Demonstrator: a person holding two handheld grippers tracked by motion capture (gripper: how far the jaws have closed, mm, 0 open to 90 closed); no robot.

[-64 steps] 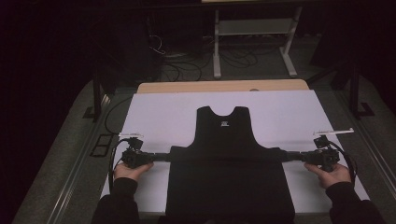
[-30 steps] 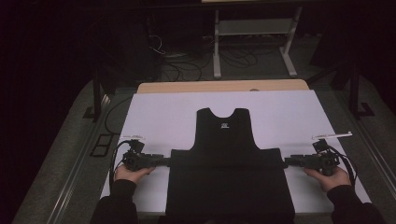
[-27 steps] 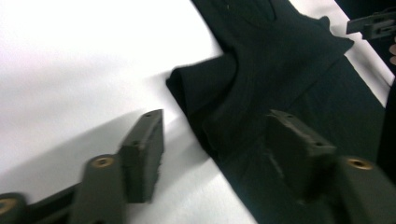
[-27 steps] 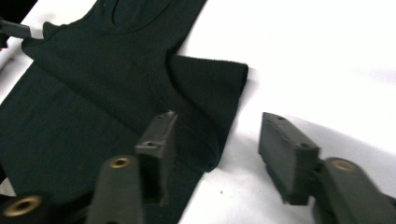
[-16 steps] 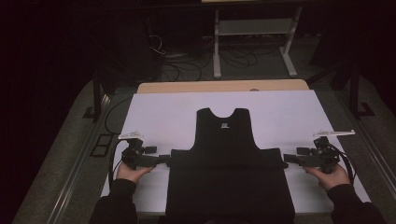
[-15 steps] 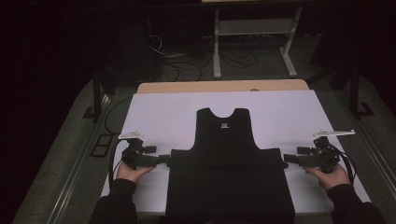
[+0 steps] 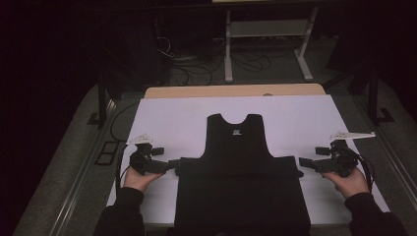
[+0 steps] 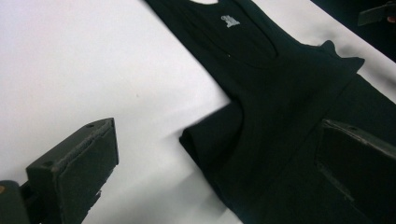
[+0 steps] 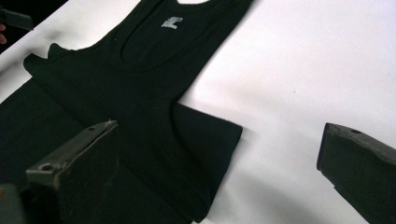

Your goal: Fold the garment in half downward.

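Both hand-held grippers, left (image 7: 173,165) and right (image 7: 302,162), now stand wide open and backed off the black tank top (image 7: 239,162) at mid-frame on the white tabletop (image 7: 177,118) (fold apparently released, garment lying flat).

Dark long sleeves (image 7: 123,211) at lower frame corners, black two-jaw grippers (image 7: 172,165), pale three-cornered top plates (image 7: 140,139), thin black trailing cables (image 7: 368,169)

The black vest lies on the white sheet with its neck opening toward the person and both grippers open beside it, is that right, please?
Not quite: the black vest's neck opening points away from the person, as the high view shows. It does lie on the white sheet, with the left gripper and right gripper open beside it.
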